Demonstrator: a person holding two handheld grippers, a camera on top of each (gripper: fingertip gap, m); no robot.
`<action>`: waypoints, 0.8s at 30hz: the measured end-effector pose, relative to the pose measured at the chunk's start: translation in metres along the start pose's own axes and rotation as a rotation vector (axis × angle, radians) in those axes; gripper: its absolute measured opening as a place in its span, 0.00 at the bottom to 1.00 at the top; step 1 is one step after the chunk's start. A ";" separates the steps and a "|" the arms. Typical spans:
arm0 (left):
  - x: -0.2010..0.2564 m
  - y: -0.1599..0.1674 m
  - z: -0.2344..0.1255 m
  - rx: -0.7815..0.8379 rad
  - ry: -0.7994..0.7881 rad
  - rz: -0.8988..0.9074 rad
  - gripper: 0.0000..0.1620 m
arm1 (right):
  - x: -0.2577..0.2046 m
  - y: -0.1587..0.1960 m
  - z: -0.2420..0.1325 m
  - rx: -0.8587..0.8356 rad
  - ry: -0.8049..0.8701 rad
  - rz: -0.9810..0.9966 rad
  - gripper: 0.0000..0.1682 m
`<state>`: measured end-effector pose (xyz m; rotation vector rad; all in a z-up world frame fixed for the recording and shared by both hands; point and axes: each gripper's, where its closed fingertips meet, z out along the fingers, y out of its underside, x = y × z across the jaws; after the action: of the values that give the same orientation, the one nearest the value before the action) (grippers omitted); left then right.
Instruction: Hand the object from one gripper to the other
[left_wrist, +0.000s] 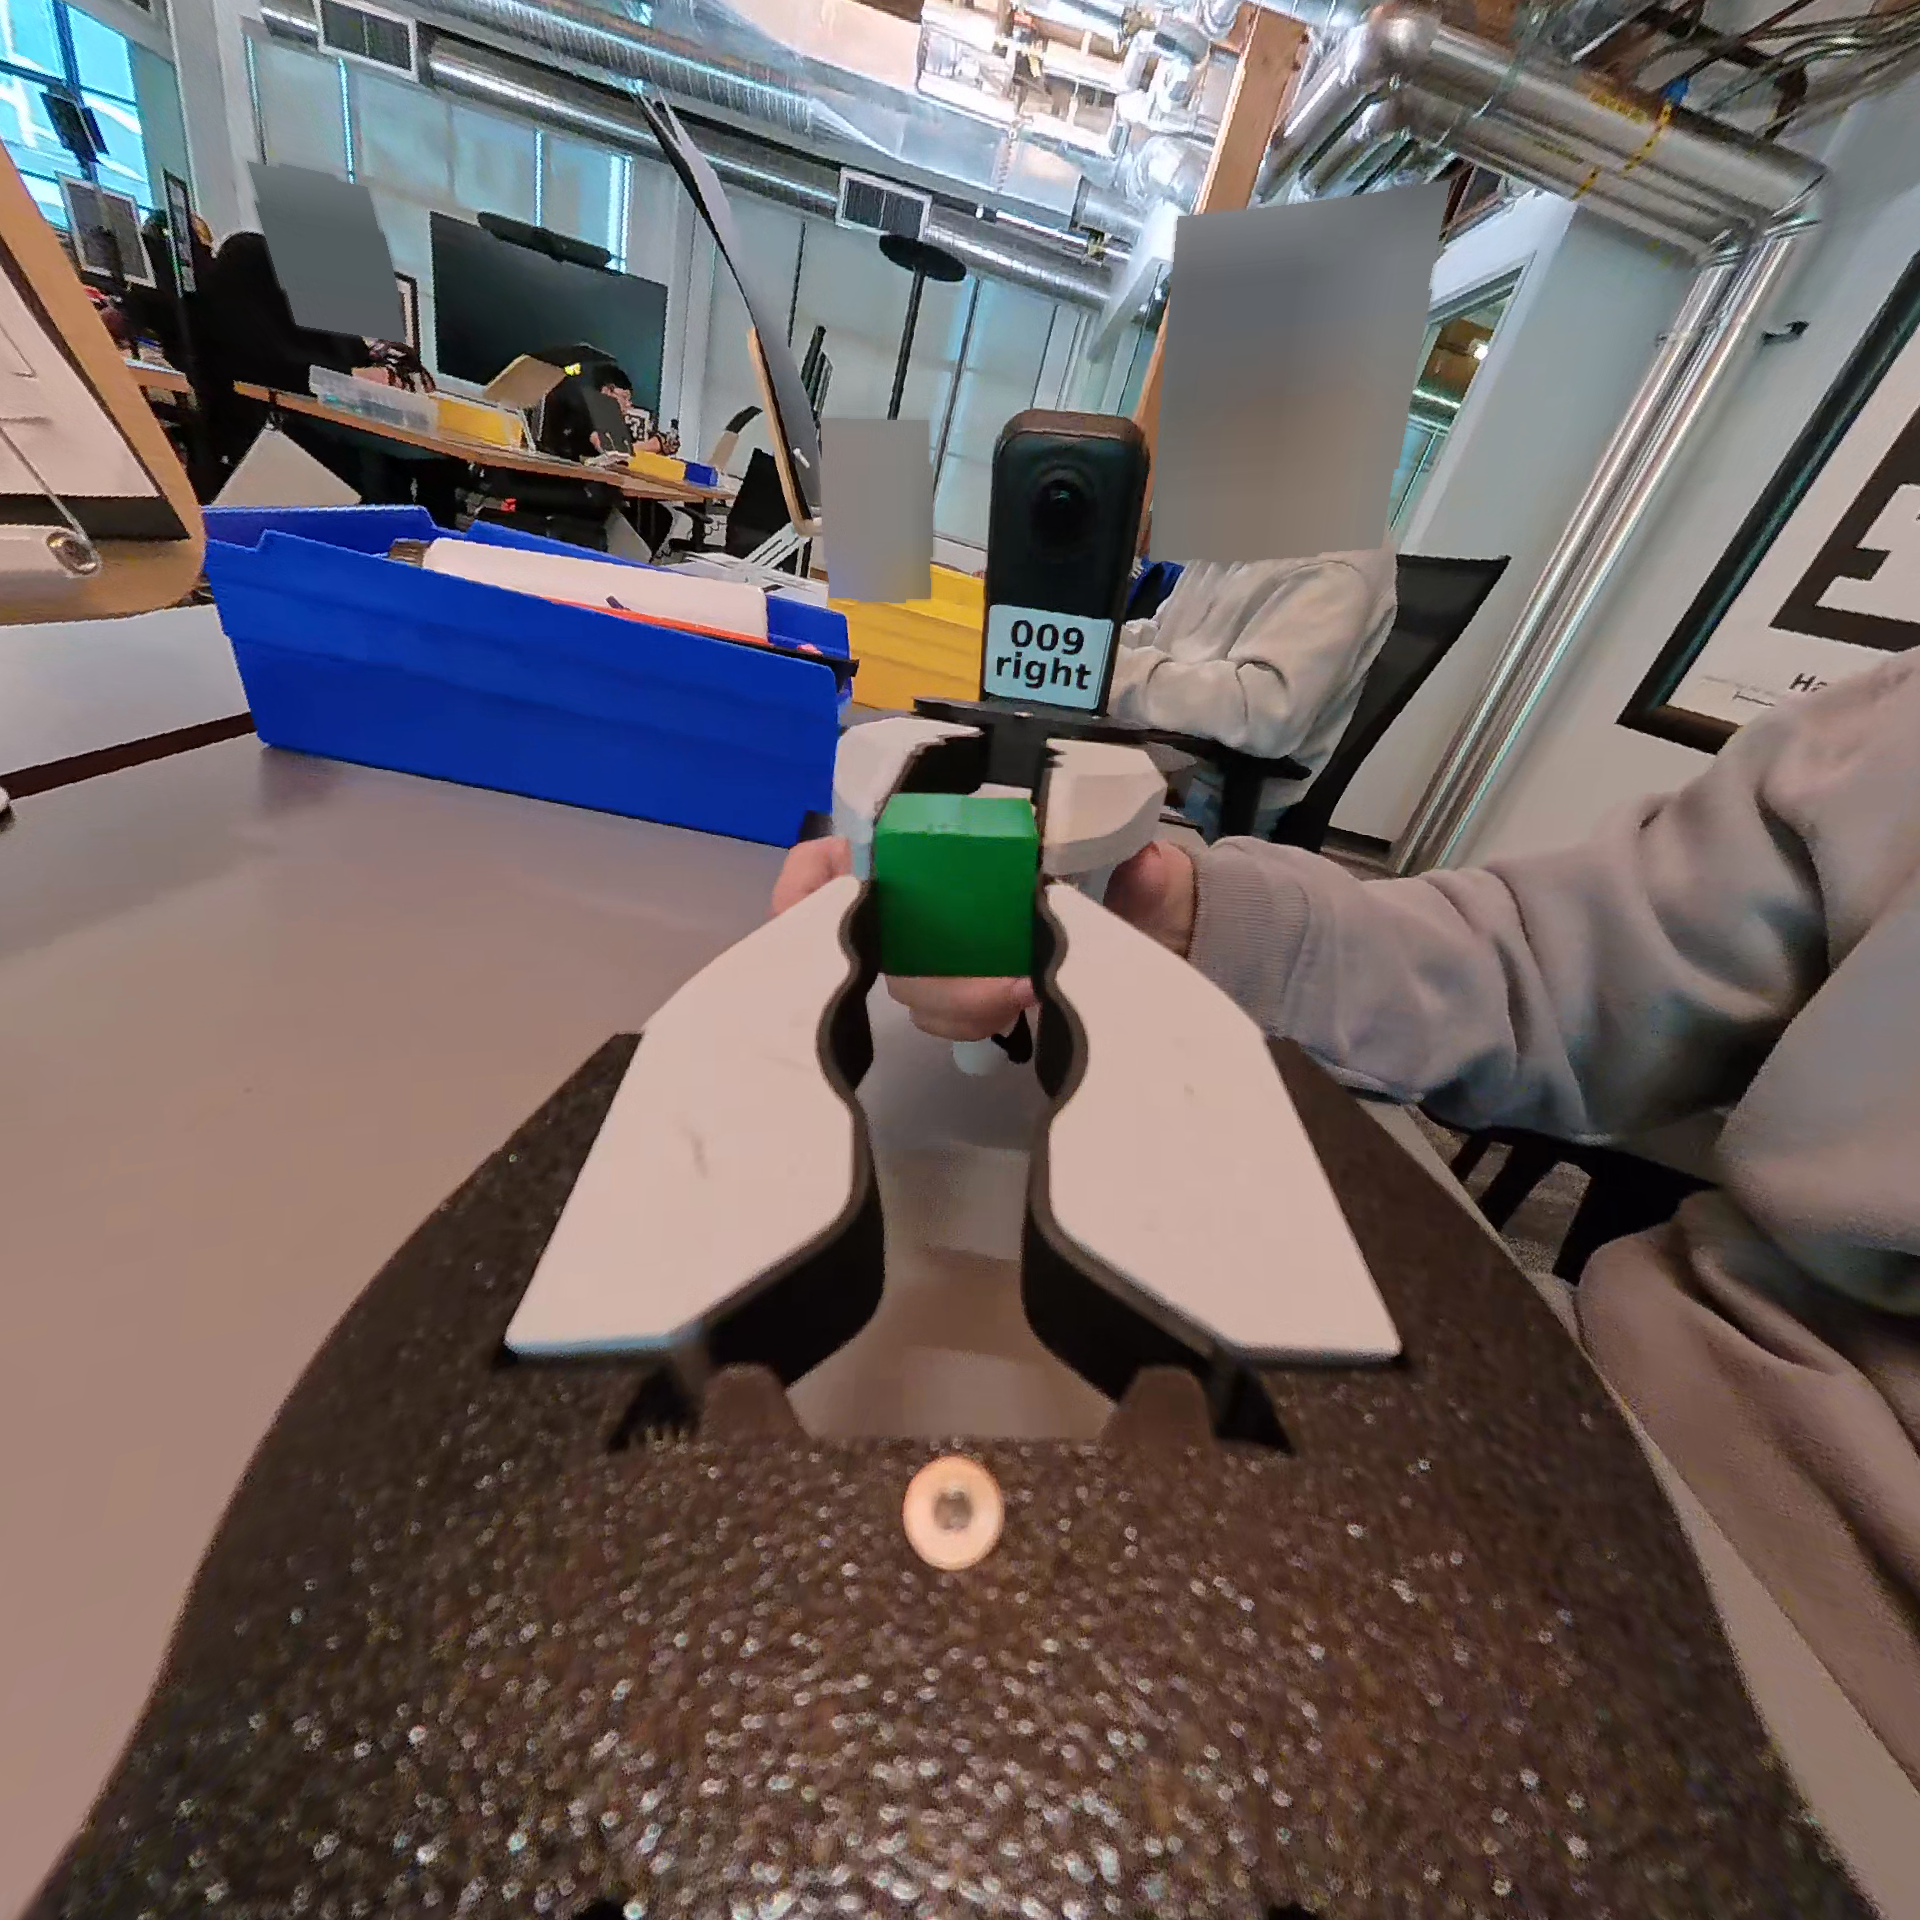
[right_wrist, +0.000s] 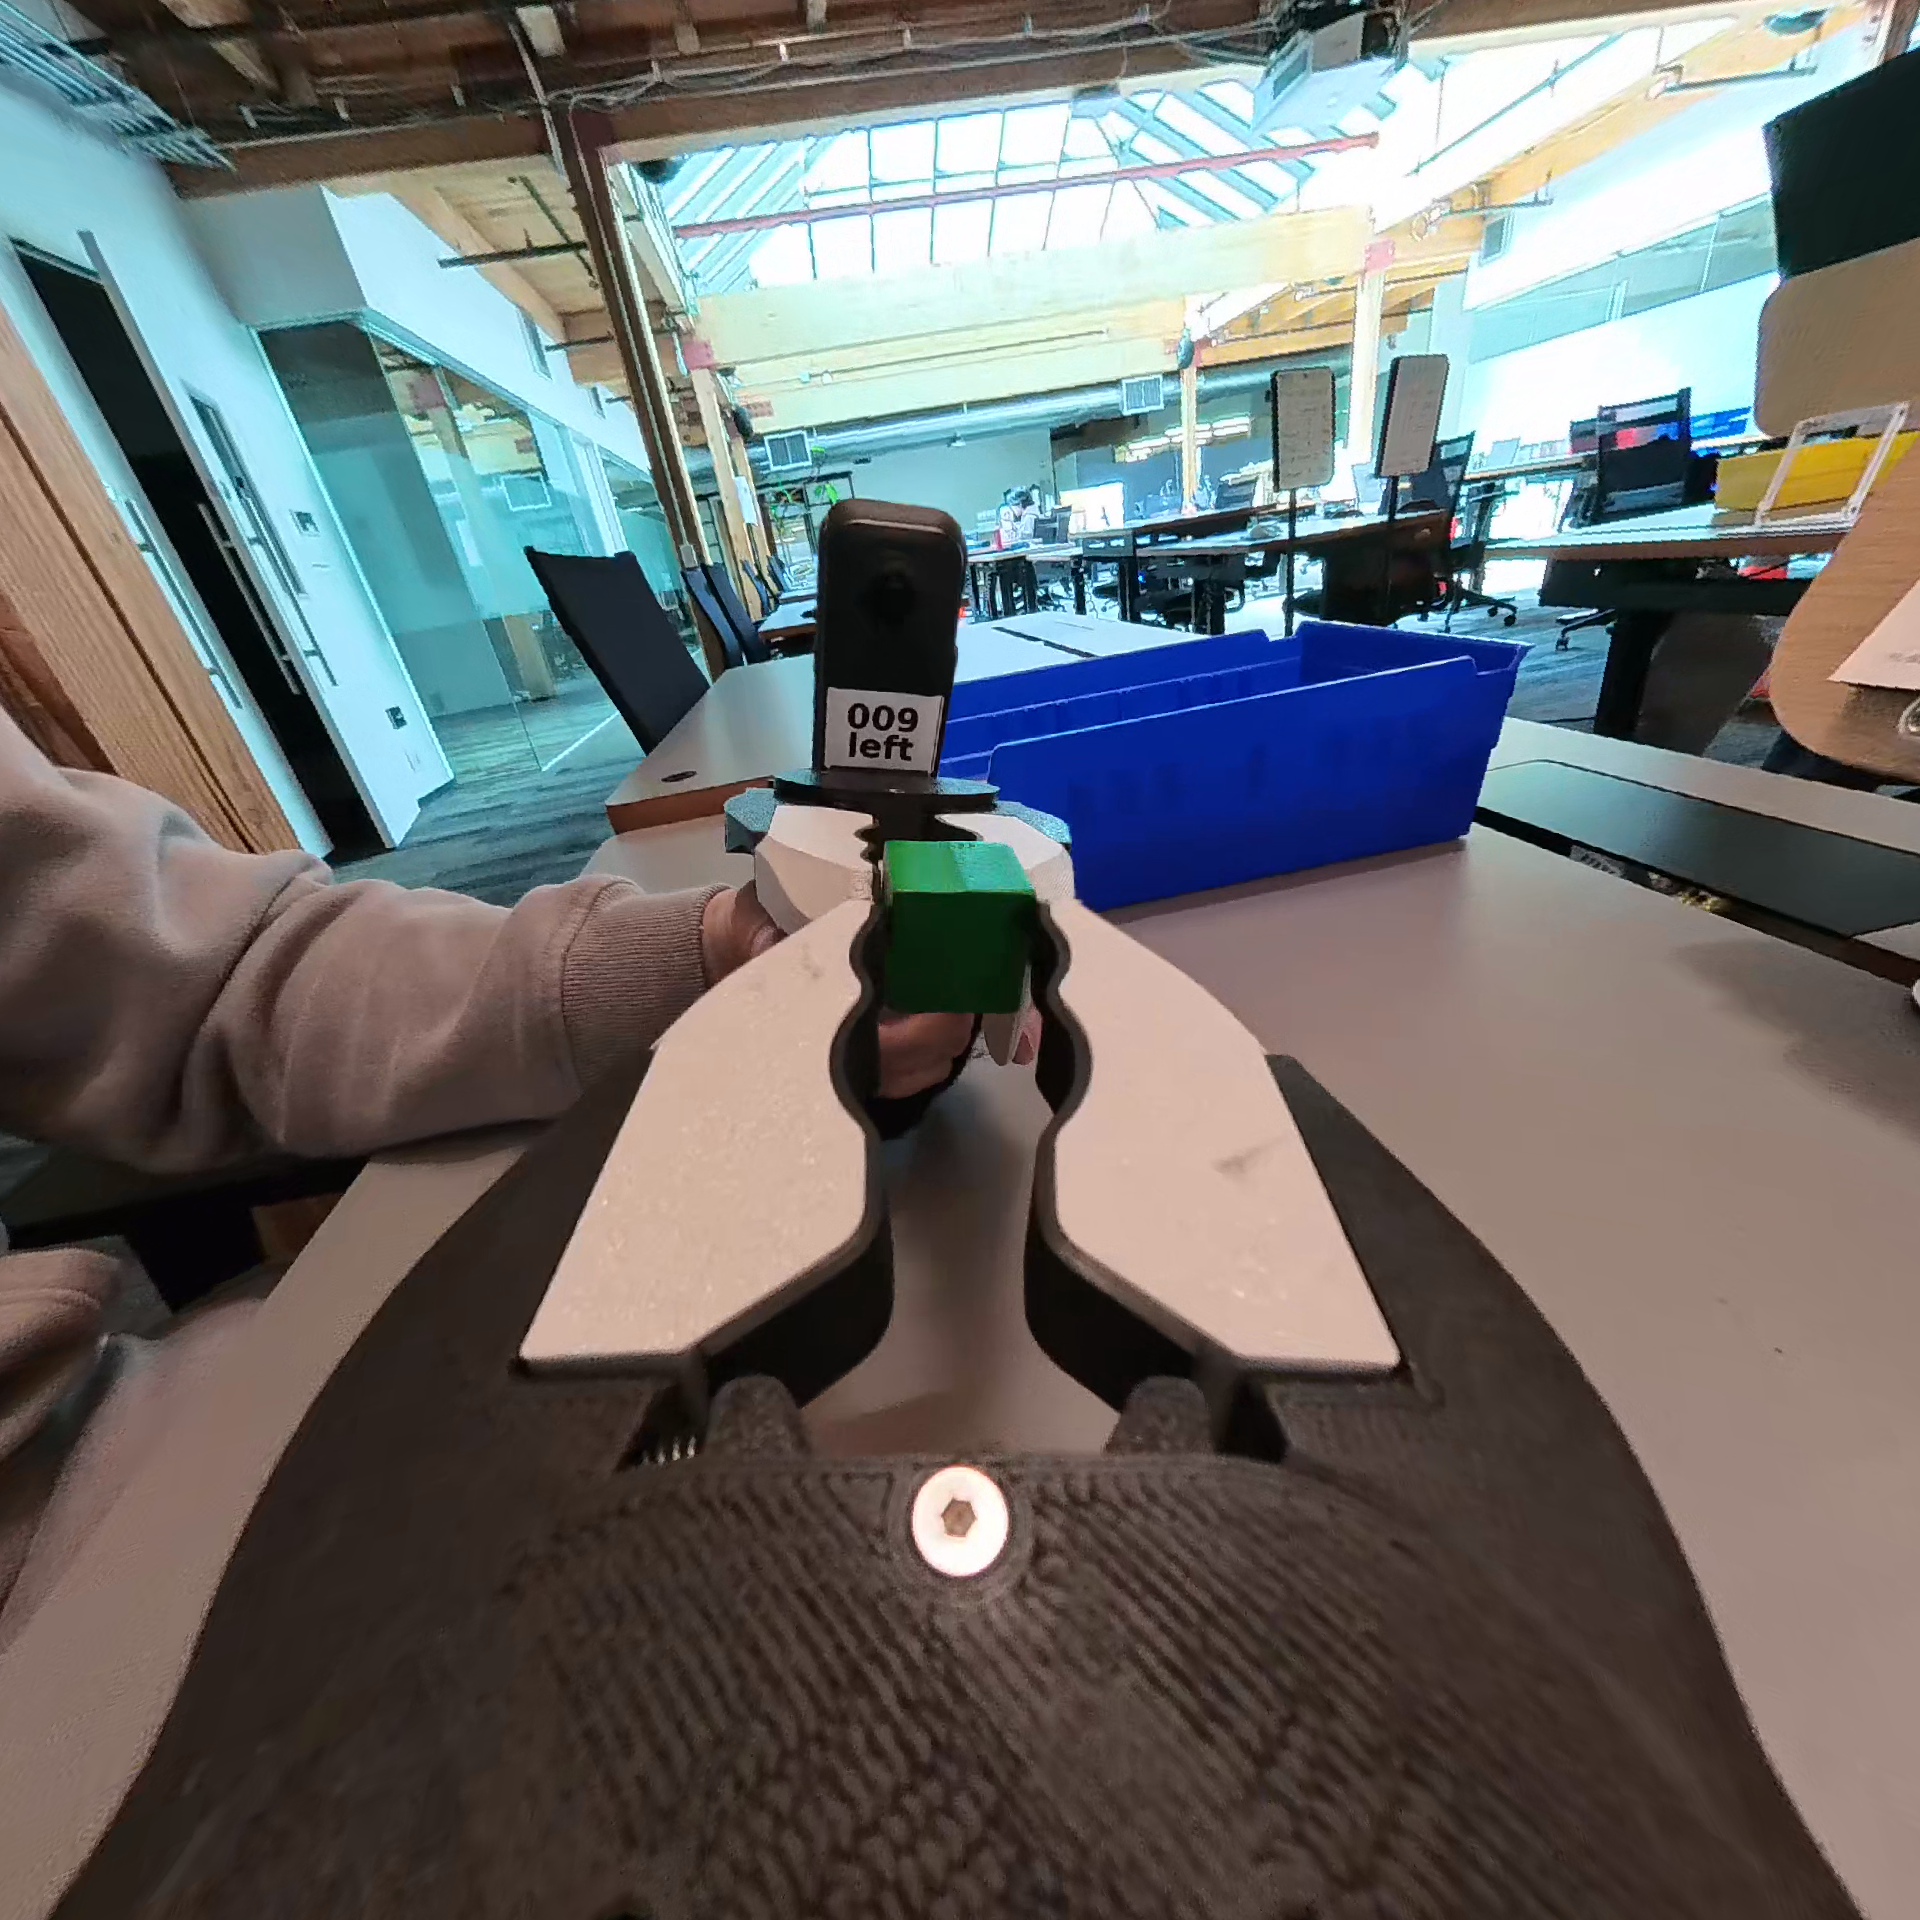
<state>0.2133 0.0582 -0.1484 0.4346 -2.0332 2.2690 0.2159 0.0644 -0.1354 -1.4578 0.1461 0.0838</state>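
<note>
A green cube (left_wrist: 956, 904) is held above the grey table (left_wrist: 364, 987) between two grippers that face each other. My left gripper (left_wrist: 954, 920) grips it with its white fingertips (left_wrist: 821, 935) pressed on both sides. My right gripper (left_wrist: 966, 805) meets it from the far side, its fingers also against the cube. In the right wrist view the cube (right_wrist: 956, 935) sits between my right gripper's (right_wrist: 956, 945) tips, with the left gripper (right_wrist: 961, 868) behind it. A hand in a grey sleeve (left_wrist: 1403, 956) holds each gripper.
A blue bin (left_wrist: 520, 675) stands on the table behind the grippers and also shows in the right wrist view (right_wrist: 1247, 769). A yellow bin (left_wrist: 914, 644) lies beyond it. A seated person in grey (left_wrist: 1268, 644) is behind. A wooden stand (left_wrist: 83, 416) is at far left. My left and right fingertips are right by each other.
</note>
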 end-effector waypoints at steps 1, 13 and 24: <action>0.000 -0.001 0.000 0.000 -0.004 0.004 0.17 | 0.000 -0.001 0.000 0.003 0.000 0.003 0.15; -0.049 0.000 -0.001 -0.150 -0.738 0.506 0.27 | 0.049 0.004 -0.007 0.137 0.430 0.147 0.15; -0.047 0.001 0.001 -0.148 -0.828 0.536 0.16 | 0.046 0.003 -0.005 0.159 0.469 0.085 0.15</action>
<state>0.2578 0.0635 -0.1611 1.0733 -2.9882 2.4232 0.2610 0.0580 -0.1459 -1.2915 0.5845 -0.1994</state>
